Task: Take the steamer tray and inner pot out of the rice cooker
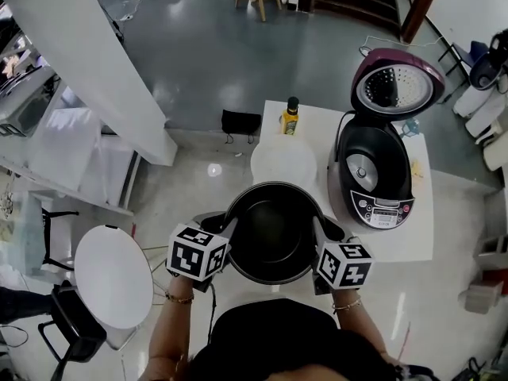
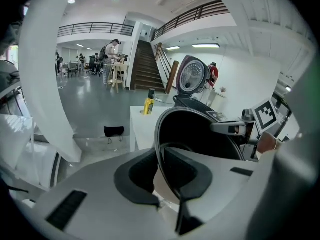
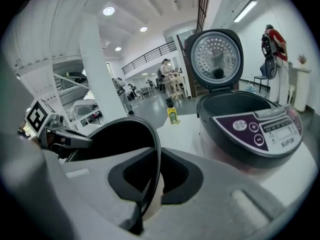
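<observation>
The black inner pot (image 1: 274, 232) hangs between my two grippers, out of the rice cooker (image 1: 373, 173), which stands with its lid up and its well empty. My left gripper (image 1: 230, 230) is shut on the pot's left rim, which runs thin and dark between its pads (image 2: 162, 169). Opposite it, my right gripper (image 1: 317, 228) is shut on the right rim (image 3: 152, 179). The pot (image 2: 200, 134) sits left of the cooker, over the table's near left corner. A round white steamer tray (image 1: 283, 163) lies on the table just behind the pot.
A yellow bottle (image 1: 290, 117) stands at the far left corner of the white table (image 1: 413, 236). The cooker's purple lid (image 3: 215, 56) rises at the back. A round white stool (image 1: 115, 275) and a black chair (image 1: 75, 324) stand at the lower left.
</observation>
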Available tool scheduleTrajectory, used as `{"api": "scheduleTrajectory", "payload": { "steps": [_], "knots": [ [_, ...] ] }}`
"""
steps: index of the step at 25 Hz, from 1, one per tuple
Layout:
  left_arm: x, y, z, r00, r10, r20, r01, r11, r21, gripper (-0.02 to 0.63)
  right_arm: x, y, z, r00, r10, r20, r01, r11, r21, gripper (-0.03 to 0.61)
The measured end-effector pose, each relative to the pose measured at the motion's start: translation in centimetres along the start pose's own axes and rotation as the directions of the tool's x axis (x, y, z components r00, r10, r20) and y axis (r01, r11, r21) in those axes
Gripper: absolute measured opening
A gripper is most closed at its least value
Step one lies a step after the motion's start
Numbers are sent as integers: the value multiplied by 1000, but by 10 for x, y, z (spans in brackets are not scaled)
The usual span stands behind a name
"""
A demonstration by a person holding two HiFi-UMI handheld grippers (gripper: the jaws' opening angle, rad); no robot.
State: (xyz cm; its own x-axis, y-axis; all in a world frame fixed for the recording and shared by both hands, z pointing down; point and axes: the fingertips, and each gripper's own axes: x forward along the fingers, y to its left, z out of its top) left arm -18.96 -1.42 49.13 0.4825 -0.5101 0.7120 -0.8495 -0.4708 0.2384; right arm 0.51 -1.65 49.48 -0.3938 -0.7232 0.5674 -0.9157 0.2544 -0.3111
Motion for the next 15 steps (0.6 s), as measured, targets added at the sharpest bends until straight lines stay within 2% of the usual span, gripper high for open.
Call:
{"api": "scheduleTrajectory", "payload": {
  "steps": [4,15],
  "knots": [
    [29,2,-10,999,-34,-41,34,999,1,45,14,-19,-15,998,-46,-38,47,999,28,28],
    [69,14,-13,992,-72,-99,72,997,-7,44,38,-40,-29,992,-95,-84,100,993,59,28]
  ]
}}
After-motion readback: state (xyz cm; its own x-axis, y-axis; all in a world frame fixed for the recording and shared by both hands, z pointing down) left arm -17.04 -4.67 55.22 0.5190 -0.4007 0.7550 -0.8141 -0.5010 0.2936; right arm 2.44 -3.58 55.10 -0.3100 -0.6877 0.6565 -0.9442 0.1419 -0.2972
